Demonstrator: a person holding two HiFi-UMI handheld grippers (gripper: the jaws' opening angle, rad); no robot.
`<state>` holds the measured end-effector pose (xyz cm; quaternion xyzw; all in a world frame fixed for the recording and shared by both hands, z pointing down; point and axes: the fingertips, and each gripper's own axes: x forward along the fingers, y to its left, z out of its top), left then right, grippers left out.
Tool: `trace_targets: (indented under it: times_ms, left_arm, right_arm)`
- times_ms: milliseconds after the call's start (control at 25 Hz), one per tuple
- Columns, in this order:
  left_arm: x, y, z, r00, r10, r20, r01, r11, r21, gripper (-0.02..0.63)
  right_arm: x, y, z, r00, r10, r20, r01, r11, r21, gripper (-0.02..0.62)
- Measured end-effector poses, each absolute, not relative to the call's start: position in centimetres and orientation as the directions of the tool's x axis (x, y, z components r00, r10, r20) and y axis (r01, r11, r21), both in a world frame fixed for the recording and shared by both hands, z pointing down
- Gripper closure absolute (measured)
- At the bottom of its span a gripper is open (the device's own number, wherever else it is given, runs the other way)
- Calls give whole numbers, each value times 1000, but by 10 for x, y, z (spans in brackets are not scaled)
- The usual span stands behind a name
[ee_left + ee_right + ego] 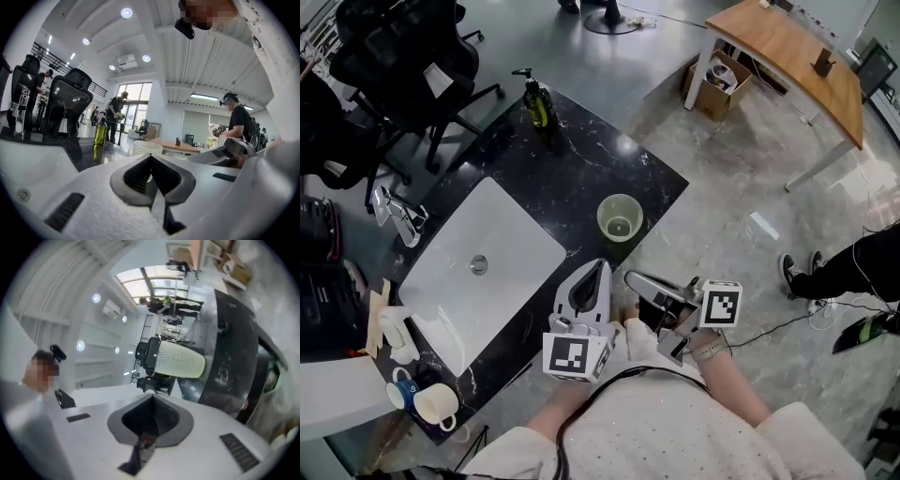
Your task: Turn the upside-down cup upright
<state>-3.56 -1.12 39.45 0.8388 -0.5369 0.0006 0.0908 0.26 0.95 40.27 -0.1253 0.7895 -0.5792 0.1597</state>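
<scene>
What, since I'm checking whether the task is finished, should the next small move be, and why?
Probably none on the pale green cup: leave it alone and rest both grippers. In the head view it stands on the black counter with its open mouth up, while the left gripper and right gripper sit clear of it, jaws together and empty.

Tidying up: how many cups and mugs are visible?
3: green cup right of the sink; blue mug and cream mug at the counter's near end. Others may be hidden.
</scene>
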Motion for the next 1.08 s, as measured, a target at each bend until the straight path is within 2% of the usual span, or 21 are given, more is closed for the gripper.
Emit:
trace_targets:
  times_ms: [160,360,720,1080]
  left_arm:
    - [-30,-9,397,430,-897,102,-899,-414,141,605]
    - [-24,-4,399,439,-892,108,-895,-424,138,604]
    - [-24,0,397,432,-895,114,-898,-415,150,604]
    - [-21,0,393,450,-887,102,-890,-434,142,604]
  right_arm:
    - [11,8,411,-879,-472,72,-336,504,-795,588]
    - [13,4,402,-796,-588,140,-560,629,-539,589]
    - [20,0,392,-695,-695,185,-716,646,-264,589]
    - [23,2,374,-685,-719,117,-726,661,-192,589]
